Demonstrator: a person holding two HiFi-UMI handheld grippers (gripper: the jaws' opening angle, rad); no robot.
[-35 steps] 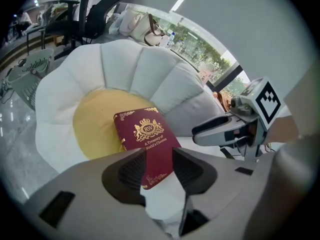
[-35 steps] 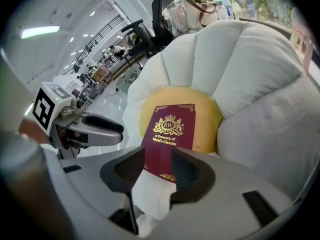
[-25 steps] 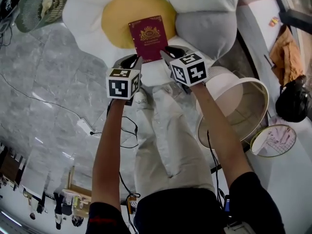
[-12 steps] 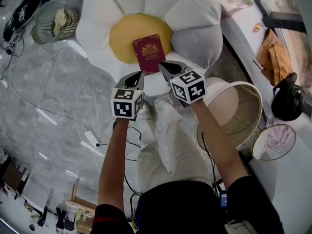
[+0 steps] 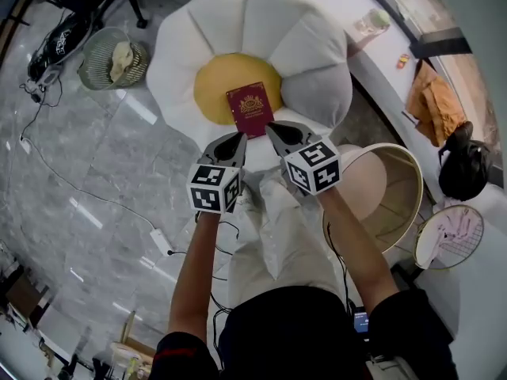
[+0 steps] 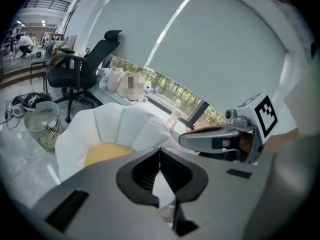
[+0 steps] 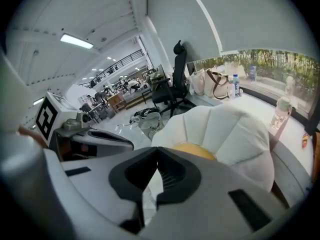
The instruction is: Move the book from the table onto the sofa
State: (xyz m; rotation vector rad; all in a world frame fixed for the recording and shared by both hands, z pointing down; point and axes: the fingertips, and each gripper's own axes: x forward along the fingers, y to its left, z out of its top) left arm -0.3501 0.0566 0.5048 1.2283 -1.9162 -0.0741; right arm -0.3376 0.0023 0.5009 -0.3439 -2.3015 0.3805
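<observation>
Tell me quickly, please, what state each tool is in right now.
Left tool: closed, holding nothing.
Right tool: closed, holding nothing.

The book point(image 5: 250, 109) is dark red with a gold crest on its cover. It is closed and lies flat, face up, slightly askew. It rests on the sofa point(image 5: 238, 22), a flower-shaped cushion with white petals, on the near right part of its round yellow centre.
</observation>
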